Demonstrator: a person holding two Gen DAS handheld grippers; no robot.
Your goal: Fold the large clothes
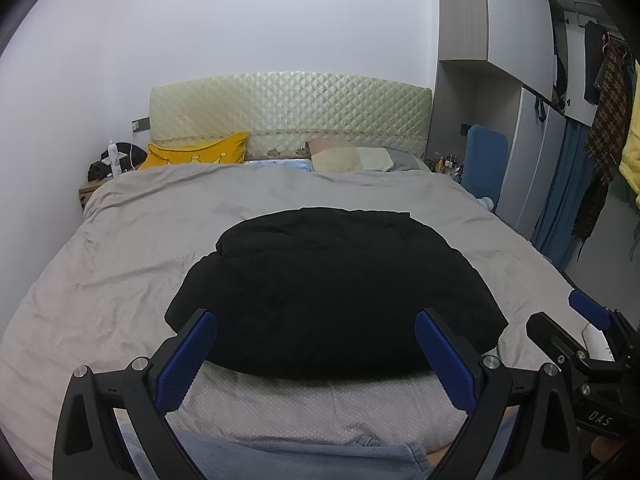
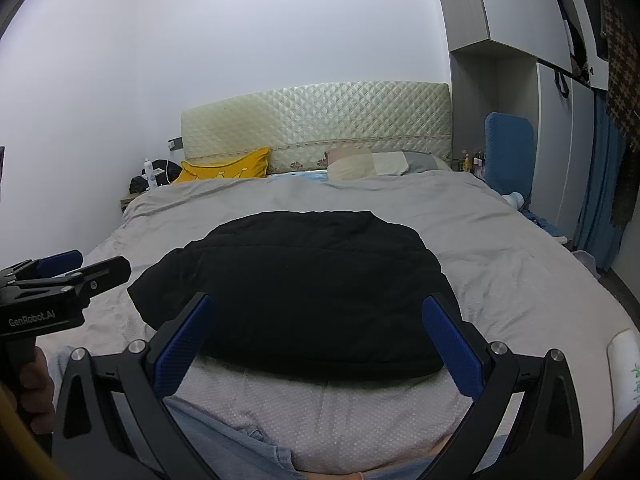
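Black garment (image 1: 332, 292) lies bunched in a dark heap on the grey bedspread (image 1: 120, 264), near the foot of the bed, dead centre. Left gripper (image 1: 316, 344) hovers just short of it, jaws spread wide, nothing held. Right gripper (image 2: 316, 332) same story: wide, empty, close to the garment's near edge. Yellow pillow (image 1: 200, 154) & beige pillows (image 1: 348, 158) up by the quilted headboard (image 1: 288, 112). Hanging clothes (image 1: 600, 132) far right, well apart.
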